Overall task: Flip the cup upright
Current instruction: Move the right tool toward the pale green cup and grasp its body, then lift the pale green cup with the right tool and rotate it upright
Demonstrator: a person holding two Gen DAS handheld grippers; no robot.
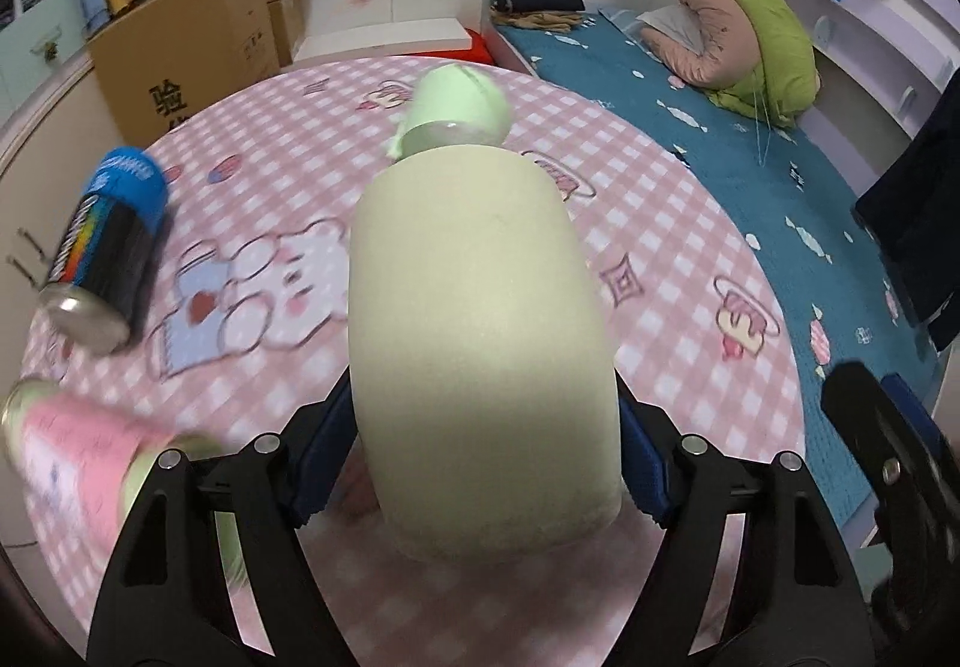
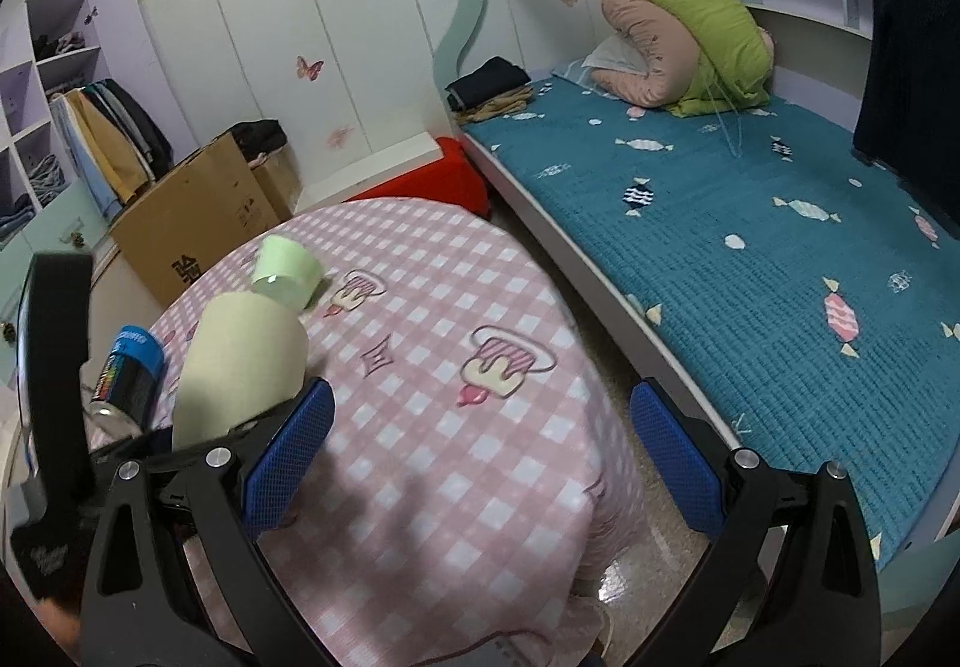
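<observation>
The cardboard box (image 1: 180, 48) ahead and left of the left gripper (image 1: 480, 463) bears the printed character 验; the lettering on the blue-capped spray can (image 1: 108, 253) lying to its left is too blurred to read. A pink can (image 1: 78, 451) lies nearer, at its left side. All rest on a round table (image 1: 660, 259) under a pink checked cloth with cartoon prints, in a bedroom with butterfly stickers on white wardrobe doors and a teal bed (image 2: 750, 259) ahead and right of the right gripper (image 2: 480, 463).

The cream cup (image 1: 480, 343), matte and plain, sits clamped between the left gripper's blue pads, tilted with its length pointing away from the tool. Just beyond it a light green cup (image 1: 459, 111) lies tipped on the cloth. The right gripper hangs past the table edge, spread wide, gripping nothing.
</observation>
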